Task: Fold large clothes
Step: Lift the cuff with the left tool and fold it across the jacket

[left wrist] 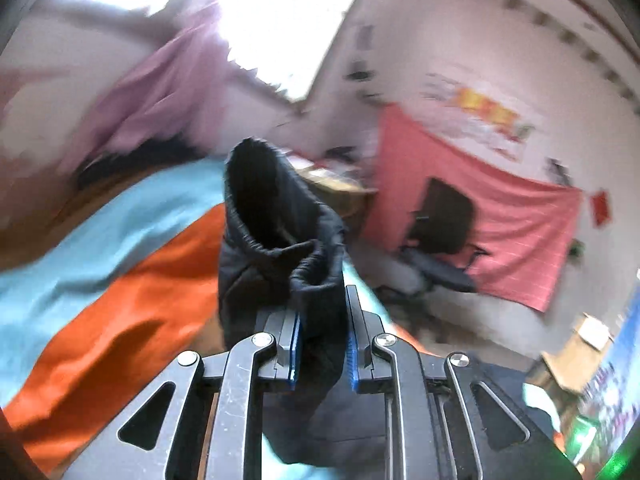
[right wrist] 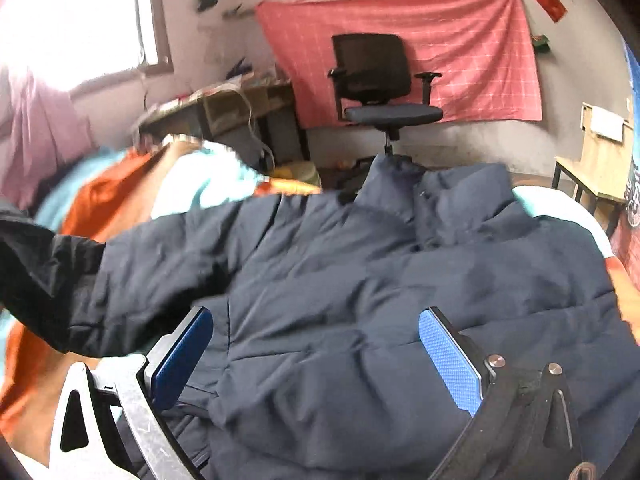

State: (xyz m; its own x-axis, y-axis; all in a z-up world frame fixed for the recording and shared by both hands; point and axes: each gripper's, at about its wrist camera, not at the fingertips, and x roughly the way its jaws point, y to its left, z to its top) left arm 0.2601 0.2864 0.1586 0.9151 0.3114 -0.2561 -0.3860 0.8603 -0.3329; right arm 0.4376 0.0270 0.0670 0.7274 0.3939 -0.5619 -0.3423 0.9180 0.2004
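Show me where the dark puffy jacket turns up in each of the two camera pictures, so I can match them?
Left wrist view: the jacket's sleeve cuff fills the centre, pinched in the left gripper.
Right wrist view: the jacket spreads across the lower middle, under the open right gripper.
Shared landmark: the black office chair against the pink cloth on the wall.

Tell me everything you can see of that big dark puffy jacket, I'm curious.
The dark navy quilted puffer jacket looks soft and padded, stitched in panels, with a stand-up collar. It lies spread and rumpled on the orange and light blue bed cover. One sleeve, ending in an elastic cuff, is lifted, pinched in the left tongs. The right tongs hover open above its body.
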